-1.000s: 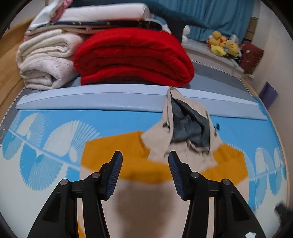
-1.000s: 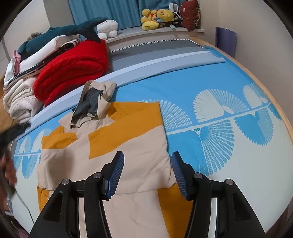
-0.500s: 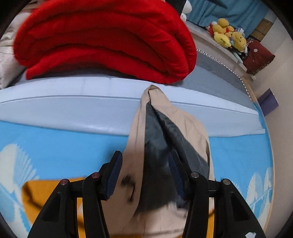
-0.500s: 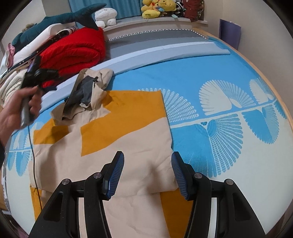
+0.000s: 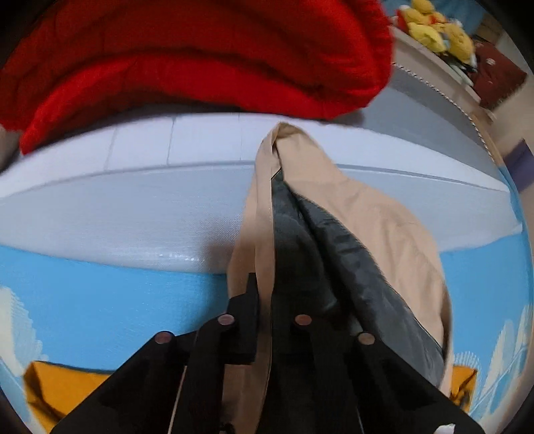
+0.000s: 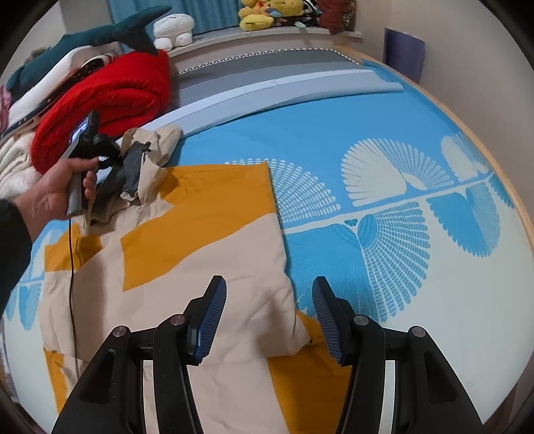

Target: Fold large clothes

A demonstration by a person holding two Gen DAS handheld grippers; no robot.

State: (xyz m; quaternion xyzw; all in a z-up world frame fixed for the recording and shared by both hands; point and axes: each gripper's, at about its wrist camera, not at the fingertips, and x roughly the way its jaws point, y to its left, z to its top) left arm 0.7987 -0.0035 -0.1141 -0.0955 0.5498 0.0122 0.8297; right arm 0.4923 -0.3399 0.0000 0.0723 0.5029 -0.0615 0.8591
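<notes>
Your left claw (image 5: 265, 297) has just closed on the hood (image 5: 337, 233); the right claw (image 6: 268, 315) hangs apart over the jacket (image 6: 200, 253). Next, fold the hood down.

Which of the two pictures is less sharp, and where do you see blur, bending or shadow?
Left wrist view: softer, the red blanket and yellow toys smeared; the left gripper casts a shadow on the pale band of the bed. Right wrist view: sharp, but the bed's edge bends strongly, with black corners.
</notes>
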